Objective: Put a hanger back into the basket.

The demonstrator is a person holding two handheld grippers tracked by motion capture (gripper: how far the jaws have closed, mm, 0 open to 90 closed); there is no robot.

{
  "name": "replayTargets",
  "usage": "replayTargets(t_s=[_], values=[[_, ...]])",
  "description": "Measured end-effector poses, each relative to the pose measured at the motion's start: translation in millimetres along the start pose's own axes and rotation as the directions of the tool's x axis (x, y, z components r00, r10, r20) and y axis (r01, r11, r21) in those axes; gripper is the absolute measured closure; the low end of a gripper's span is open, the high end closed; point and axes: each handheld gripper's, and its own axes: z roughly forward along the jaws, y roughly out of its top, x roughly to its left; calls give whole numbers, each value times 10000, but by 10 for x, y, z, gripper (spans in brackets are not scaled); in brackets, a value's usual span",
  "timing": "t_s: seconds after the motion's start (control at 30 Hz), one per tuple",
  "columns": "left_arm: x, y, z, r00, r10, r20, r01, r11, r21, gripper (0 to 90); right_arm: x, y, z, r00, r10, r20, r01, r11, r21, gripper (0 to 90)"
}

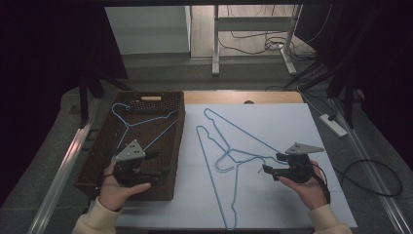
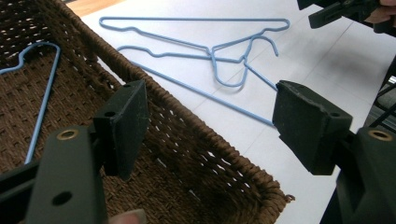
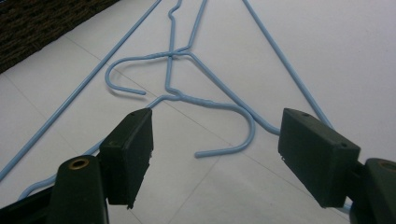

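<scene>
Where the two blue hangers [image 1: 234, 156] lie crossed on the white table [image 1: 292, 126], their hooks sit just ahead of the right gripper [image 3: 215, 140], its jaws wide and holding nothing; the left gripper [image 2: 210, 121] hovers wide over the wicker basket [image 1: 170, 146], which holds a third hanger [image 1: 129, 124]

hangers [image 3: 205, 105]: light blue, ahead of the right claw [image 3: 215, 161] | basket [image 2: 196, 154]: dark brown weave, under the left claw [image 2: 210, 126] | claws: black | tabletop [image 1: 272, 195]: white
</scene>
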Motion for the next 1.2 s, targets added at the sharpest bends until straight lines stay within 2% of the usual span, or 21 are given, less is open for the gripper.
replayTargets(t_s=[0.33,0.7,1.2], values=[[-36,-10,42,9999,59,132,-60,9999,109,274,55,145,74,9992,-362,-188,370,9985,407,272],[-49,-16,52,9997,82,250,-85,9999,128,274,46,406,336,9956,-838,-413,884,9877,1288,271],[-76,-17,76,9992,157,369,-164,9997,201,274,35,532,497,9934,-1053,-446,1115,9780,1760,276]])
